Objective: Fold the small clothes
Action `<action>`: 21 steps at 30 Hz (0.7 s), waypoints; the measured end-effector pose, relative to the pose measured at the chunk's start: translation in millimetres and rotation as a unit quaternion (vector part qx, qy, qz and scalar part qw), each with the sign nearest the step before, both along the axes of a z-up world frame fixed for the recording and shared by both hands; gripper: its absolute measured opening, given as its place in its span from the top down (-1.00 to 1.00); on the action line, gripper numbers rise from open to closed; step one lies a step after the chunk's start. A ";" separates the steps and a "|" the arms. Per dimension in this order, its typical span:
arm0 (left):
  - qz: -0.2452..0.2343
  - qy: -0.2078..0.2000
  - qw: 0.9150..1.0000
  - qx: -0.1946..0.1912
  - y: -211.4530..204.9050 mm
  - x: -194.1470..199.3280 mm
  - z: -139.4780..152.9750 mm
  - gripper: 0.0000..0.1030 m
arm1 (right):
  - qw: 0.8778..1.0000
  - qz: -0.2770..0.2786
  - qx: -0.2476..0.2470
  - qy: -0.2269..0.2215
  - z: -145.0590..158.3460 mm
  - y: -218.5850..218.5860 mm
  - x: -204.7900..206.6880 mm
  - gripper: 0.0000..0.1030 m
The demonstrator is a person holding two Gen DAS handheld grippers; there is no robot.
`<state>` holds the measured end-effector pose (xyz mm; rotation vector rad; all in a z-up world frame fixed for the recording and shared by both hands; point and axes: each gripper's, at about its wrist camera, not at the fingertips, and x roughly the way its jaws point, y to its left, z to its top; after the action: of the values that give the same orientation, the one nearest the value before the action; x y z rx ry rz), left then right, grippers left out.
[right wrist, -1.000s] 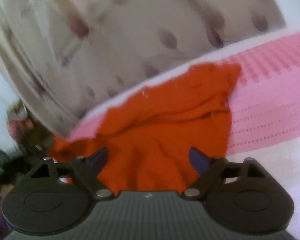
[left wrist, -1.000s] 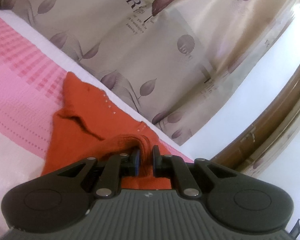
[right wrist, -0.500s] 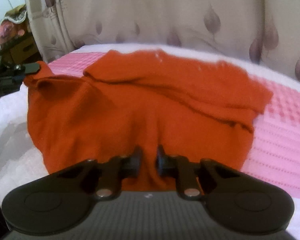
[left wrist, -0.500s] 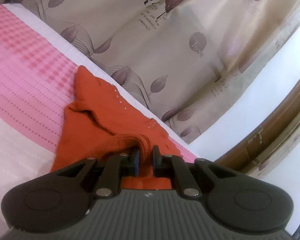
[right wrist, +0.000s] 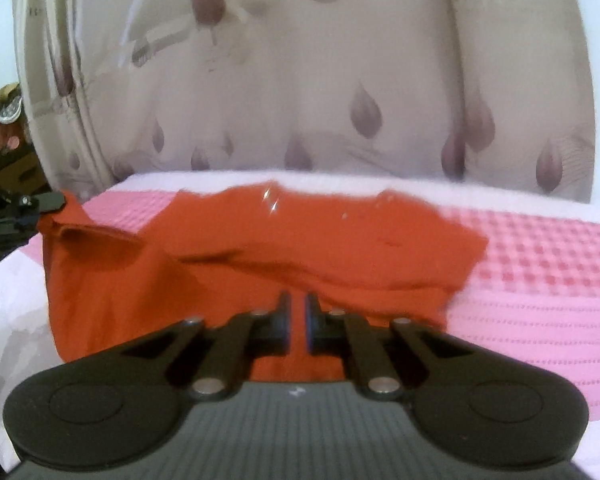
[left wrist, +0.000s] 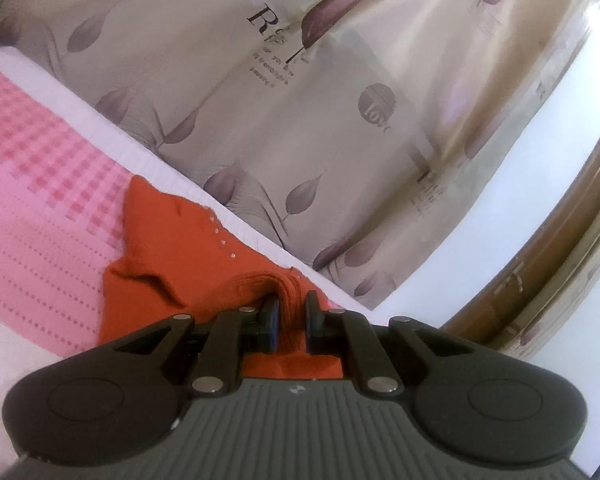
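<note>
Both tools are clamped on the orange top [right wrist: 260,248]: the left tool [left wrist: 289,312] pinches a bunched ridge, the right tool [right wrist: 296,320] its near hem, with the rest spread ahead on the bed [right wrist: 540,280]. My worry is that the right one bites a thin edge, so a lift could slip it out or drag the whole thing crooked.

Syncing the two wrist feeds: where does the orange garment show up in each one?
Left wrist: orange garment lies lower left of centre, one bunched edge clamped in the left tongs.
Right wrist: orange garment spreads across the middle, its near edge pinched in the right tongs.
Shared landmark: the leaf-print curtain behind the pink checked bedspread.
</note>
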<state>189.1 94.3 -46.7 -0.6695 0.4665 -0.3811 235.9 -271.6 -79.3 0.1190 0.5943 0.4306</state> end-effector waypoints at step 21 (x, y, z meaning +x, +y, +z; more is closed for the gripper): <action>0.009 0.026 1.000 -0.004 9.6 -9.4 -19.3 0.77 | 0.982 0.112 -0.145 0.040 -31.1 50.5 19.3 0.80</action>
<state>179.7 103.9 -66.0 -0.6933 0.5088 -0.3496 255.2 -221.1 -110.4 -0.2126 0.7465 0.5531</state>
